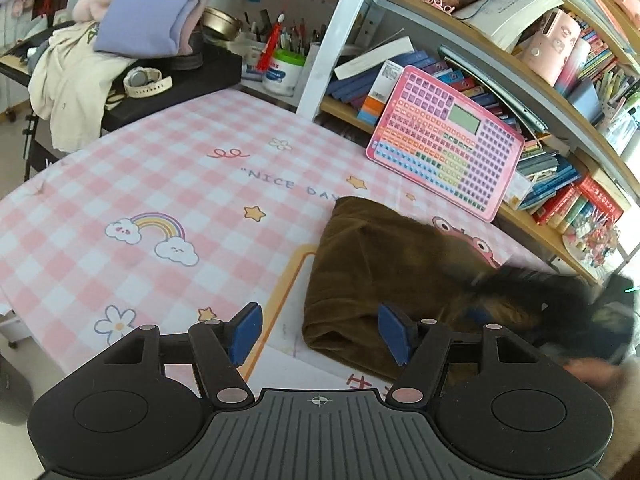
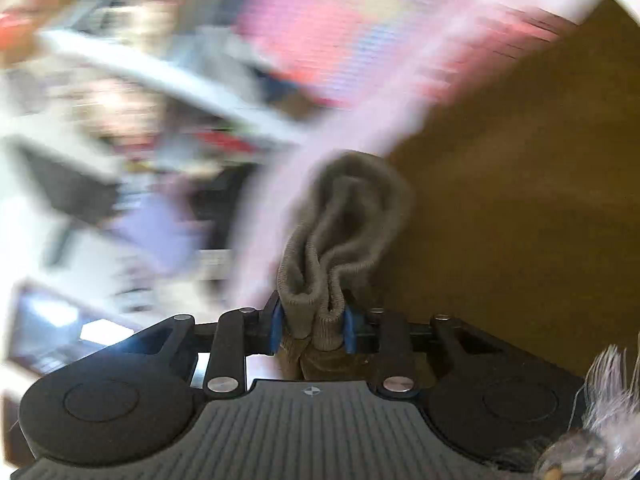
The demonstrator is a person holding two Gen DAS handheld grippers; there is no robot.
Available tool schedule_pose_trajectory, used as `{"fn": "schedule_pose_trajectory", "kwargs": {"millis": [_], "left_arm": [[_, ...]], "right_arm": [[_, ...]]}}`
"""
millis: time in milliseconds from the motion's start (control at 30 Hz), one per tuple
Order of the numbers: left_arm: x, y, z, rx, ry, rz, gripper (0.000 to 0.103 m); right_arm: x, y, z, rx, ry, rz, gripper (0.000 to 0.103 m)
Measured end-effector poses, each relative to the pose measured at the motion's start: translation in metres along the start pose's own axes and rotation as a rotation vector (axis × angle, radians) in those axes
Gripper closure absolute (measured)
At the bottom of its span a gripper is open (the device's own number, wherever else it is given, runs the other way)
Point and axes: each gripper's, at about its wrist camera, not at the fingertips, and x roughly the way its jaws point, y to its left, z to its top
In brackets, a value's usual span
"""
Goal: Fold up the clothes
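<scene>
Surface (image 1: pixel 168 168) w/ pink-white check cloth, rainbow, stars and "NICE DAY" print, fills most of the left wrist view. Bookshelf (image 1: pixel 472 48) runs along its far and right edge, packed w/ books. Pink keyboard toy (image 1: pixel 446 142) leans against the lower shelf, bottom edge on the cloth.

Brown garment (image 1: pixel 384 272) lies on the surface, right of centre, partly folded, near edge rolled over just ahead of the left tongs (image 1: pixel 318 332). Those tongs are wide apart, blue pads (image 1: pixel 246 330) holding nothing; left pad over bare cloth, right pad over the garment's edge.

Far left: black side table (image 1: pixel 192 84) w/ cream clothes hanging off it, folded lilac item (image 1: pixel 150 12) on top, white watch (image 1: pixel 146 80) beside.

Right wrist view is heavily motion-blurred; bkgd unreadable. Right tongs (image 2: pixel 312 328) are clamped narrow on a bunched ribbed cuff (image 2: pixel 340 232) of the garment, grey-brown knit rising in folds between the pads. In the left view the right tongs show only as a dark blur at the garment's right end.
</scene>
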Motion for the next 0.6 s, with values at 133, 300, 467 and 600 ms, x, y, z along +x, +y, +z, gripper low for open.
{"fn": "schedule_pose_trajectory", "kwargs": {"millis": [133, 300, 467, 600], "left_arm": [[0.004, -0.002, 0.0, 0.002, 0.013, -0.005, 0.037], [0.01, -0.013, -0.001, 0.024, 0.026, -0.019, 0.037], [0.017, -0.026, -0.006, 0.042, 0.04, -0.032, 0.037], [0.022, -0.043, -0.011, 0.102, 0.053, -0.026, 0.037]], "right_arm": [[0.001, -0.018, -0.001, 0.103, 0.016, -0.008, 0.066], [-0.012, -0.012, -0.005, 0.044, 0.023, -0.035, 0.057], [-0.039, -0.002, -0.01, -0.13, -0.001, -0.084, 0.051], [-0.073, 0.005, -0.027, -0.315, -0.053, -0.148, 0.046]]}}
